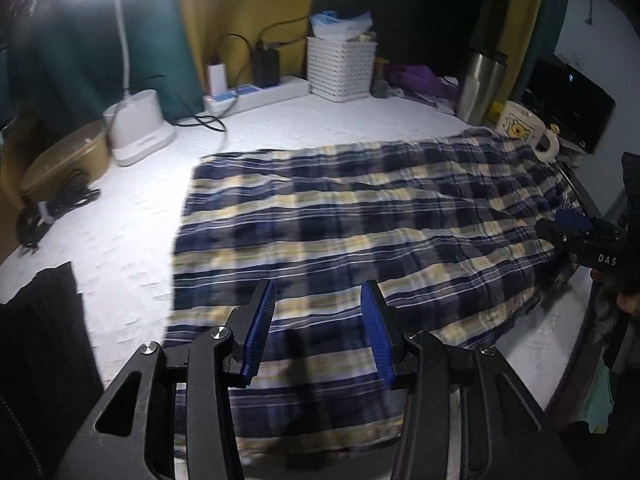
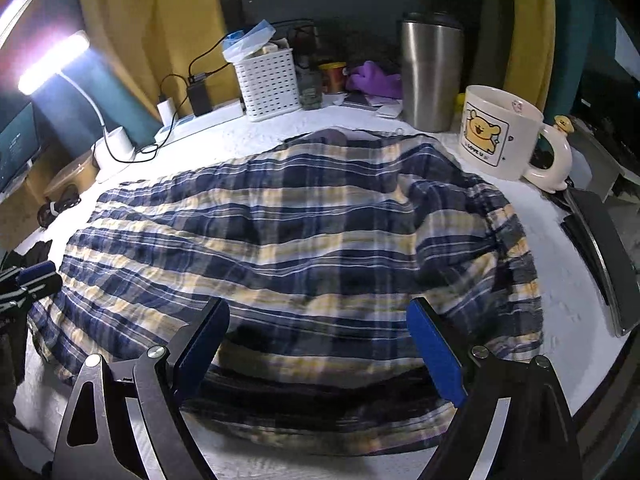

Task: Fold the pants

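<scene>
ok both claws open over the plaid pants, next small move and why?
Probably lower the left claw and right claw onto the near edge of the plaid pants and close. Both are open and hold nothing, and the pants lie spread on the white table.

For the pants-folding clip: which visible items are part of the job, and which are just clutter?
Part of the job:
- navy-and-yellow plaid pants
- left gripper, open
- right gripper, open

Clutter:
- cream bear-print mug
- steel tumbler
- white slotted basket
- white desk lamp
</scene>
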### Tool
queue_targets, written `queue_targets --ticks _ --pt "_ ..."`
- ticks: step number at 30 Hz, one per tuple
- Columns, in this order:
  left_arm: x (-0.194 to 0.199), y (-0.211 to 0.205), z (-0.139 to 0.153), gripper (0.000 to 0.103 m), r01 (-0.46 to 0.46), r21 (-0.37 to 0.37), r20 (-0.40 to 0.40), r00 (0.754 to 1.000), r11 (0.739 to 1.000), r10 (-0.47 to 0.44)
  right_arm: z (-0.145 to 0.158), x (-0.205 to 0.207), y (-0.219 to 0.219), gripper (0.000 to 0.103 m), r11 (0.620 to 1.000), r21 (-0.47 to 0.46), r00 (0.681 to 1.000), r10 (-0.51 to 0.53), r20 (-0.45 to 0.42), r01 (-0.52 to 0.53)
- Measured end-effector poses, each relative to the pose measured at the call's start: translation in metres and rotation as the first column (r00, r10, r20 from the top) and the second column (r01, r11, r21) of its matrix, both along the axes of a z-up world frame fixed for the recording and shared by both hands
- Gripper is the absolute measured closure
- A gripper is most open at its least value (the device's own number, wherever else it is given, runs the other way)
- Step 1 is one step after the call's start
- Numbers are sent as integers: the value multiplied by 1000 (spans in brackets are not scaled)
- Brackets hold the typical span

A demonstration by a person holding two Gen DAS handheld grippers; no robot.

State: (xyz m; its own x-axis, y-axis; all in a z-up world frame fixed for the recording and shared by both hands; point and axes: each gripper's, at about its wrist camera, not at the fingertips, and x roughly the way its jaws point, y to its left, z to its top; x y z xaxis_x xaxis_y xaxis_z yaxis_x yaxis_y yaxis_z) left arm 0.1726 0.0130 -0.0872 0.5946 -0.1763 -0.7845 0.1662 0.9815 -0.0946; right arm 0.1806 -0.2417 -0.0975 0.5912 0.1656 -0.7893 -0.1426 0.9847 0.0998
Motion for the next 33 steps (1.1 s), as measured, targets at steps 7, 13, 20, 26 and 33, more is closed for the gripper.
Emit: queue_targets --ticks 7,13,20,26,33 --pt "8 -15 -8 59 25 30 -41 999 999 -24 1 1 -19 12 999 31 1000 -25 8 25" --pt "29 -24 11 59 55 87 2 998 995 -55 5 0 -36 12 996 61 997 -68 26 66" --pt "47 -38 20 53 79 97 23 996 992 -82 10 -39 -54 12 990 96 994 -106 -5 106" --pt "45 -52 17 53 114 88 10 993 990 -115 -13 -70 -65 5 975 169 989 -140 -51 146" --pt "36 -39 14 53 75 89 -12 997 993 -74 -13 -55 -71 0 954 257 988 -152 -38 156"
